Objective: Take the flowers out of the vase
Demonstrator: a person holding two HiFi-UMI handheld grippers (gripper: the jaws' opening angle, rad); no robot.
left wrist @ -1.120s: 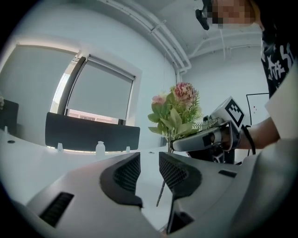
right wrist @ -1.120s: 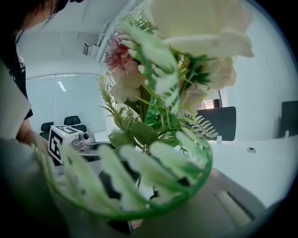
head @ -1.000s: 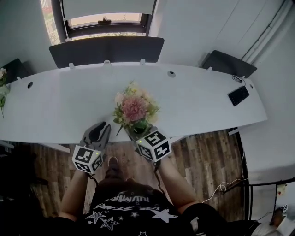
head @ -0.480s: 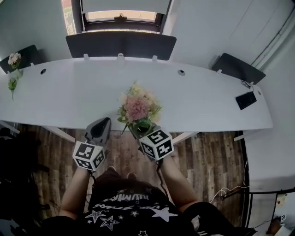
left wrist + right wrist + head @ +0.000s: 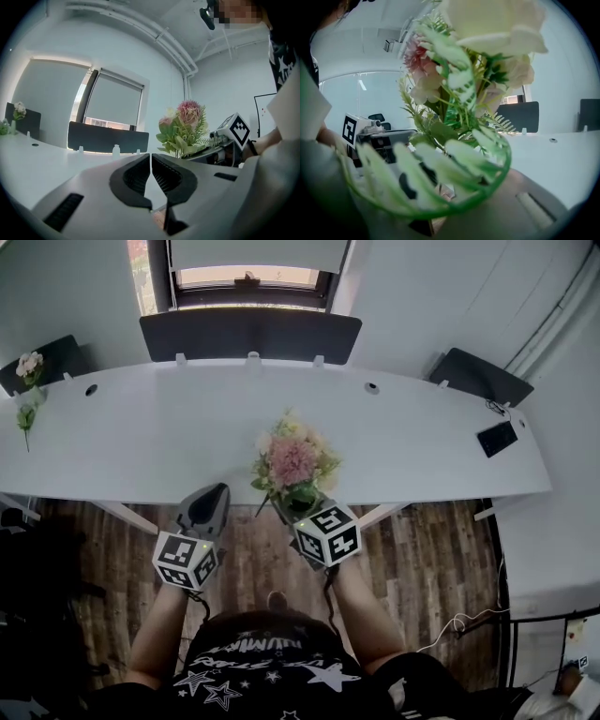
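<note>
Flowers [image 5: 293, 462] stand upright in vase [image 5: 298, 499] clamped by right tool [image 5: 304, 516].

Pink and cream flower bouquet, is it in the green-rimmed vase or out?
In. The right gripper view shows stems of the pink and cream flower bouquet running down inside the green-rimmed vase.

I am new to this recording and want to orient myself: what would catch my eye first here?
First, the bouquet of pink and cream flowers at the near edge of the white table, standing in a green vase that the right gripper grips. Beside it, the left gripper is shut and empty. A smaller bunch of flowers stands at the table's far left end.
</note>
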